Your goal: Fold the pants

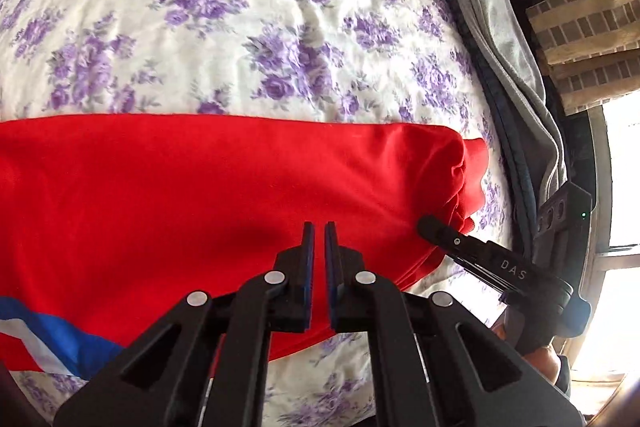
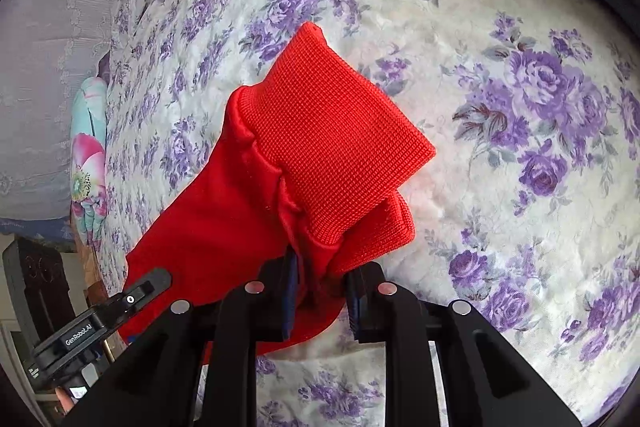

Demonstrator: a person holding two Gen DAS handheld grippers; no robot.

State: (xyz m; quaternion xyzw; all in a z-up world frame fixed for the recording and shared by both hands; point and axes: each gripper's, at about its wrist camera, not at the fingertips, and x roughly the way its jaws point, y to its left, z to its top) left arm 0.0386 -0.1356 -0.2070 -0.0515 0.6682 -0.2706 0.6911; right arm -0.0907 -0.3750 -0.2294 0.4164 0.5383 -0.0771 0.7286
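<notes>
Two tools working: right tool point(image 2: 320, 291) is pinching the red pants' point(image 1: 200, 187) ribbed cuffs point(image 2: 332, 131); left tool point(image 1: 319, 227) is hovering nearly closed, gripping nothing; fabric's looking soft, floppy.

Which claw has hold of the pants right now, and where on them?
The right claw grips the red pants at the gathered fabric just below the ribbed cuff. The left claw holds nothing, nearly closed above the cloth.

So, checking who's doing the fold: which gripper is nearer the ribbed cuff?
Right gripper: it pinches the ribbed cuff. Left gripper hovers mid-leg, jaws almost shut.
</notes>
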